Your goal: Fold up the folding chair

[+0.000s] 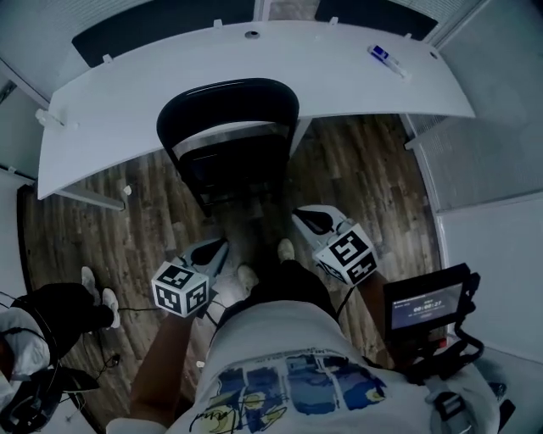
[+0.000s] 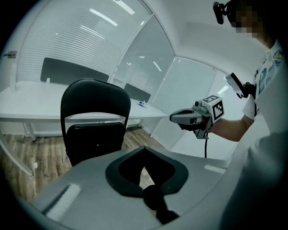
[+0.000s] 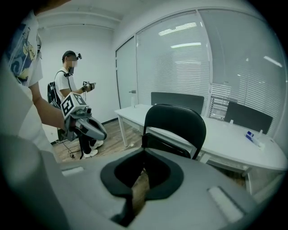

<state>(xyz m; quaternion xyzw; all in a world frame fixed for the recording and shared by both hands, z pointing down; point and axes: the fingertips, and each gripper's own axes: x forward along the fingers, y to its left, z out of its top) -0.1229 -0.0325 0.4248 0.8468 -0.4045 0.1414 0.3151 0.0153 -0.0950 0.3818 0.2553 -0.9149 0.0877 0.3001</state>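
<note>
Chair [image 1: 227, 140] at tabletop [image 1: 339, 76] near edge; left gripper [image 1: 216, 252], right gripper [image 1: 307, 222] clenched, empty; we'd best steady backrest [image 1: 229, 106], lift seat [image 1: 225, 165].

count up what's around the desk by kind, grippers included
folding chair: 1
white desk: 1
dark desk screens: 2
small blue-and-white item on the desk: 1
grippers: 2, the left gripper and the right gripper
total: 7
</note>
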